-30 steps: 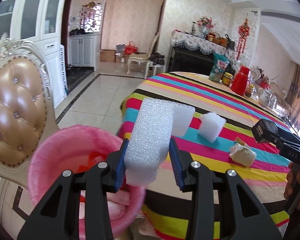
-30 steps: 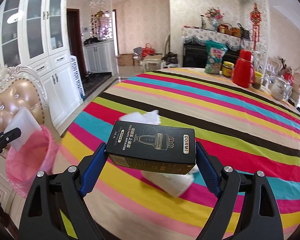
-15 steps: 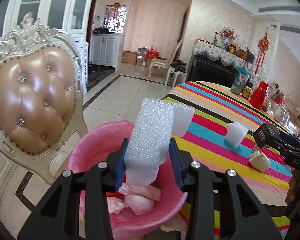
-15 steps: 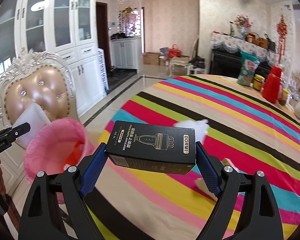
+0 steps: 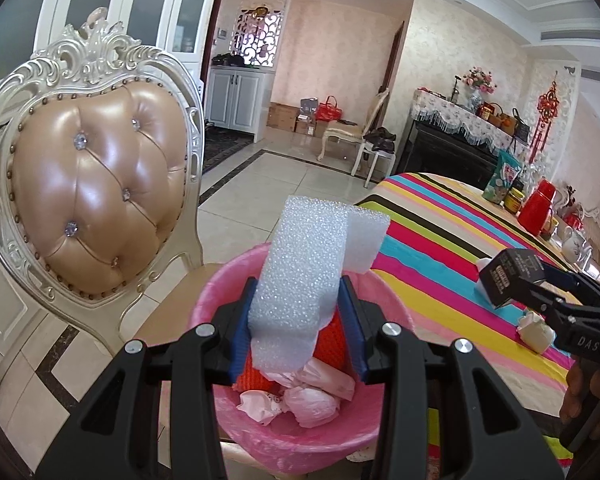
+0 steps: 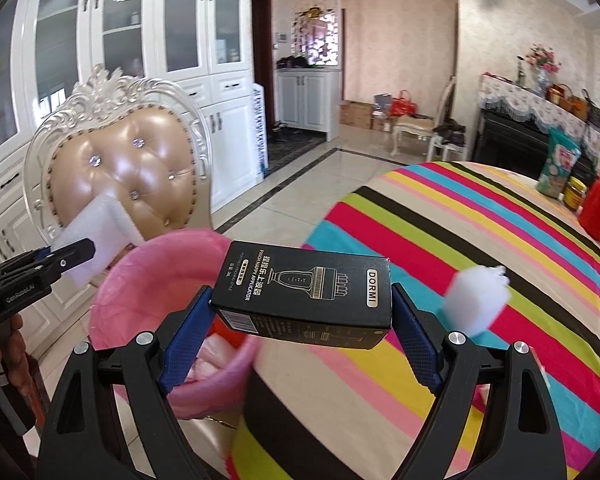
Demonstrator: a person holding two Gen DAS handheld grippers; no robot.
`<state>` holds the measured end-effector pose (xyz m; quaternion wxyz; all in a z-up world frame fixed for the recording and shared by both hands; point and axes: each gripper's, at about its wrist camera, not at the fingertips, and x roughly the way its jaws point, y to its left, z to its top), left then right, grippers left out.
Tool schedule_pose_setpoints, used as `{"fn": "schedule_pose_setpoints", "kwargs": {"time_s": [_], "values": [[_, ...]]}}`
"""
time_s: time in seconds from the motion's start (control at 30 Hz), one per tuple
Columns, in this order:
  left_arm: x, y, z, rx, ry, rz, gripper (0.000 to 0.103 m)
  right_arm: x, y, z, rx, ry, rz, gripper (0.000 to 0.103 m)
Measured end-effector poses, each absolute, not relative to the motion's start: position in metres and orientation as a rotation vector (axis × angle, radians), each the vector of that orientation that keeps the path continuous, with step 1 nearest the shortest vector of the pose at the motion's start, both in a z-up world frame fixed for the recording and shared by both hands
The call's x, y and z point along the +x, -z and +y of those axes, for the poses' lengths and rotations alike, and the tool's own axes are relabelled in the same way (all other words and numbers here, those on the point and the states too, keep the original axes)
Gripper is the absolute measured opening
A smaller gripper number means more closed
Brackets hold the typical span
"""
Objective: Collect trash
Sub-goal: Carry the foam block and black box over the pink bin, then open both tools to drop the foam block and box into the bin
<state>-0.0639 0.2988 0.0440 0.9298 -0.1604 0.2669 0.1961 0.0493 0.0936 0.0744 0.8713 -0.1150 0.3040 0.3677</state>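
My left gripper (image 5: 298,332) is shut on a white foam block (image 5: 304,280), held over the pink-lined trash bin (image 5: 228,292) that stands on a chair seat and holds crumpled pink bags and something orange. My right gripper (image 6: 302,332) is shut on a black carton (image 6: 308,288) printed DORMI, held near the bin's (image 6: 148,272) right rim beside the table edge. In the right wrist view the left gripper (image 6: 60,258) with the foam block (image 6: 96,236) shows at far left. The left wrist view shows the right gripper (image 5: 540,292) with the carton (image 5: 508,276) at the right.
A cream carved chair (image 5: 92,184) with a tan tufted back rises behind the bin. The striped tablecloth (image 6: 480,248) carries a white foam piece (image 6: 476,300), a crumpled wrapper (image 5: 534,330), a red jug (image 5: 538,208), a jar and a snack bag. White cabinets line the left wall.
Both grippers swung left from the table toward the bin, still holding the foam and the carton. The bin and chair now fill the views; the foam hangs over the bin's opening.
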Motion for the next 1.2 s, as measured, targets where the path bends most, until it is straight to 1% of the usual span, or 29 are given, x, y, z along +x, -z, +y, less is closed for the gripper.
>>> {"fn": "schedule_pose_setpoints", "kwargs": {"time_s": [0.77,0.8,0.87,0.93,1.2], "values": [[-0.073,-0.04,0.322,-0.366,-0.443,0.531,0.04,0.034,-0.063,0.165,-0.303,-0.925,0.677,0.082],[-0.073,-0.04,0.323,-0.369,-0.442,0.529,0.041,0.034,-0.062,0.166,-0.303,-0.928,0.676,0.082],[-0.073,-0.04,0.323,-0.376,-0.443,0.524,0.054,0.034,-0.061,0.168,-0.305,-0.931,0.68,0.082],[-0.074,-0.039,0.324,-0.383,-0.447,0.523,0.058,0.035,-0.06,0.166,-0.305,-0.928,0.683,0.082],[-0.073,-0.04,0.321,-0.382,-0.447,0.525,0.059,0.038,-0.058,0.165,-0.302,-0.929,0.694,0.082]]}}
